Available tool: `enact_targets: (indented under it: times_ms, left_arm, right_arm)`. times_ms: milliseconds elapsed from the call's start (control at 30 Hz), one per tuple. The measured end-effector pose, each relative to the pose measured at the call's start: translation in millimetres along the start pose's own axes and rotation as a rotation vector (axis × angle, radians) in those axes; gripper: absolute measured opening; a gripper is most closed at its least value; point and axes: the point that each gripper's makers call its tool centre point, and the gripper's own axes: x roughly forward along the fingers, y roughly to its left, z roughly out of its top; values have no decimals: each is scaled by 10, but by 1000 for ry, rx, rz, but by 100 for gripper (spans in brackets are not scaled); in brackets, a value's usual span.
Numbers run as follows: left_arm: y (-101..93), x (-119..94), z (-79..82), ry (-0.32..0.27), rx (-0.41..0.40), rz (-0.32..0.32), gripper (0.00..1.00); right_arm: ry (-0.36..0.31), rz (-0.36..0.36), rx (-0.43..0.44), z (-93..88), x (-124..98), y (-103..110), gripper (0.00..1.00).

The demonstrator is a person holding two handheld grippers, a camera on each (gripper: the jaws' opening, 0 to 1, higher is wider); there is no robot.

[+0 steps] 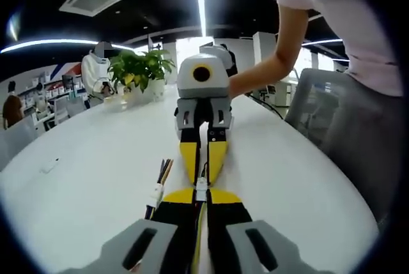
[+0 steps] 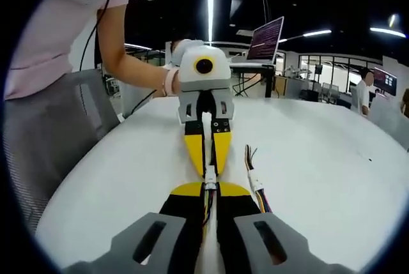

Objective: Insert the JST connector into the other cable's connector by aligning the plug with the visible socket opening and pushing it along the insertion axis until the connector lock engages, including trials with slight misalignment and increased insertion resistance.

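1. Your left gripper (image 1: 202, 198) rises from the bottom centre of the left gripper view, its two yellow-tipped jaws drawn nearly together on a small white JST connector (image 1: 201, 190) at their tips.
2. Your right gripper (image 2: 210, 188) does the same in the right gripper view, jaws nearly closed on the white connector piece (image 2: 210, 175) between its tips.
3. You hold the two grippers nose to nose: in the left gripper view the right gripper (image 1: 202, 173) points down at you from mid-frame, and in the right gripper view the left gripper (image 2: 209, 165) faces you. The two connector pieces meet at the tips; I cannot tell whether the lock has caught.
4. One spare cable (image 1: 156, 191) lies on the white table (image 1: 89, 172) just left of your jaws in the left gripper view, a white connector on a bundle of coloured wires. It is seen right of centre in the right gripper view (image 2: 255, 178).
5. Farther off, upper left of the left gripper view, one potted plant (image 1: 140, 69) stands on the table, with a seated person (image 1: 96, 73) beside it.
6. One open laptop (image 2: 265, 39) sits above centre in the right gripper view, and one person (image 2: 363, 95) stands at the far right.
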Motion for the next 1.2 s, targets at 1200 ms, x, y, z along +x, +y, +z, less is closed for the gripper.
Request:
enact_targets:
  times_ms: [1200]
  left_arm:
    - [44, -5, -160, 31, -32, 6, 1]
  right_arm:
    - [-5, -15, 20, -67, 87, -18, 3]
